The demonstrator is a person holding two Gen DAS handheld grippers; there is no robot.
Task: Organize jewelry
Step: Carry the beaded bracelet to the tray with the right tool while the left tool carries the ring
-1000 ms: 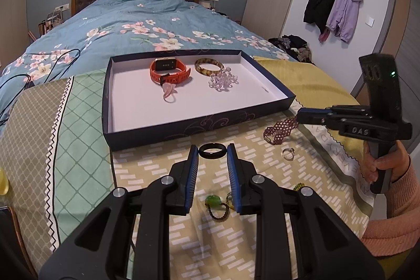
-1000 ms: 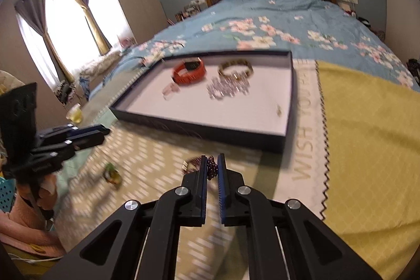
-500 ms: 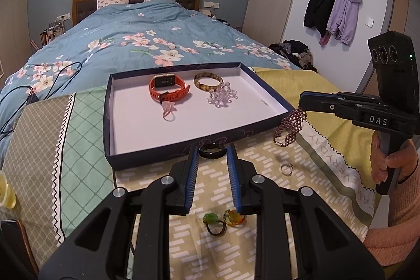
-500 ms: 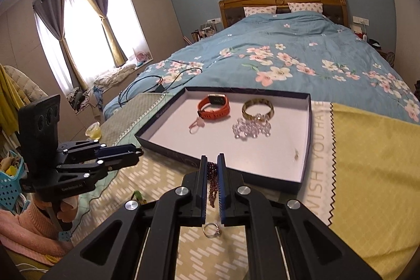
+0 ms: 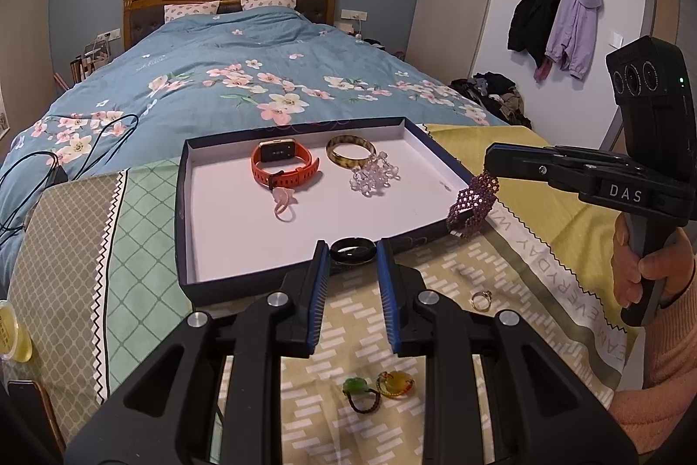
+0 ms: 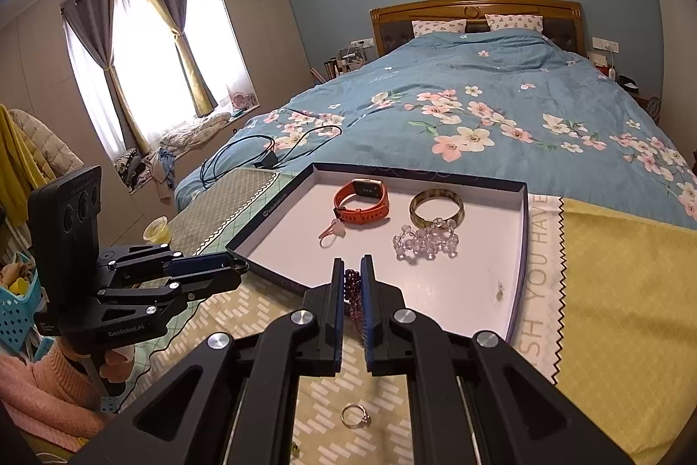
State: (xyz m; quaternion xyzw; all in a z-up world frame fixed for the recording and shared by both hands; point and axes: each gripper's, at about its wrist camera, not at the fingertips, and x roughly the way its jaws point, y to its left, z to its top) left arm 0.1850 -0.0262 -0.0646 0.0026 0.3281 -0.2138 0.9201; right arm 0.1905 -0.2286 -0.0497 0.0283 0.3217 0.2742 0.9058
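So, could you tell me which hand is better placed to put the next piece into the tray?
Right. The right gripper is shut on the purple bracelet, hanging at the tray edge. The left gripper holds the black ring just short of the tray.

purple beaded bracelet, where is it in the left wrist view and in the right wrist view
Left wrist view: the purple beaded bracelet hangs from the right claw at right of centre, over the tray's near right corner.
Right wrist view: the purple beaded bracelet is low in the centre, pinched between the right claw's two fingers.
Shared landmark: the orange watch lying in the tray.
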